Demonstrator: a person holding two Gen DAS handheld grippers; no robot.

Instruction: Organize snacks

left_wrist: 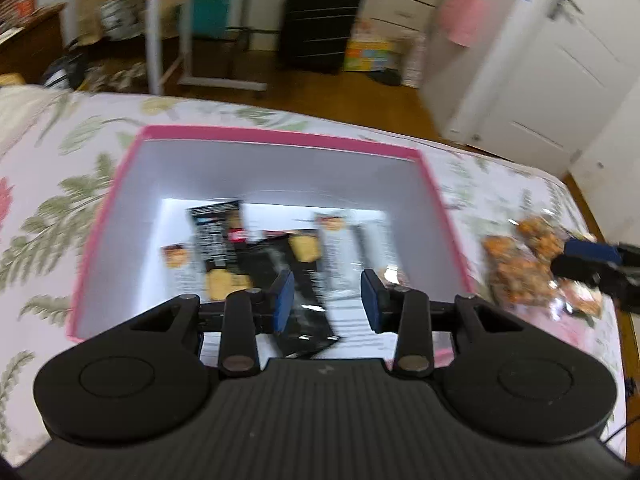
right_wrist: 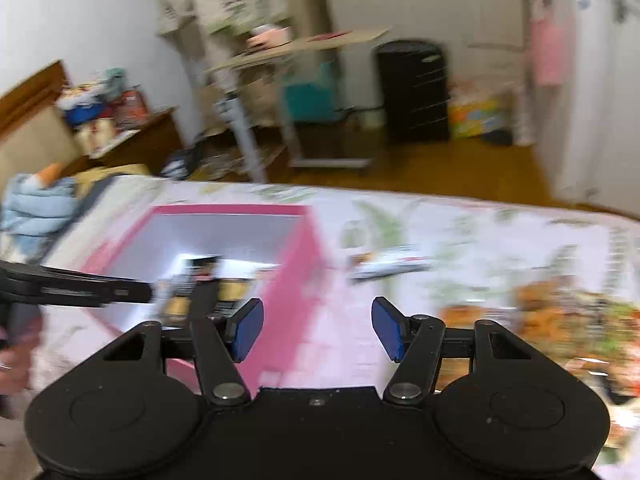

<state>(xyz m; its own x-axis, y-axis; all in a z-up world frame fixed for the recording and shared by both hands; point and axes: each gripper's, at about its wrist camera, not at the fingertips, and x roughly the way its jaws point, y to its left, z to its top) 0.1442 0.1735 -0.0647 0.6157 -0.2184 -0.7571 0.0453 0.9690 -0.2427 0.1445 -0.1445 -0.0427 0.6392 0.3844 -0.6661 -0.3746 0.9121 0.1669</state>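
Observation:
A pink-rimmed box (left_wrist: 280,136) with a white inside sits on the floral bedspread (left_wrist: 60,184). Several black and white snack packets (left_wrist: 216,236) lie in it. My left gripper (left_wrist: 328,300) hangs open over the box's near side. A black packet (left_wrist: 308,320) lies beneath the gap, and the pads do not press on it. Clear bags of orange snacks (left_wrist: 516,272) lie right of the box. My right gripper (right_wrist: 318,328) is open and empty over the bedspread, between the box (right_wrist: 304,264) and the orange bags (right_wrist: 560,320). Its tips (left_wrist: 576,258) reach the bags' right side.
A flat white packet (right_wrist: 388,266) lies on the bed beyond the right gripper. Blue clothing (right_wrist: 36,204) is piled at the bed's left end. Past the bed edge are a wooden floor, a rolling table (right_wrist: 300,48), a black suitcase (left_wrist: 320,20) and a white door (left_wrist: 540,80).

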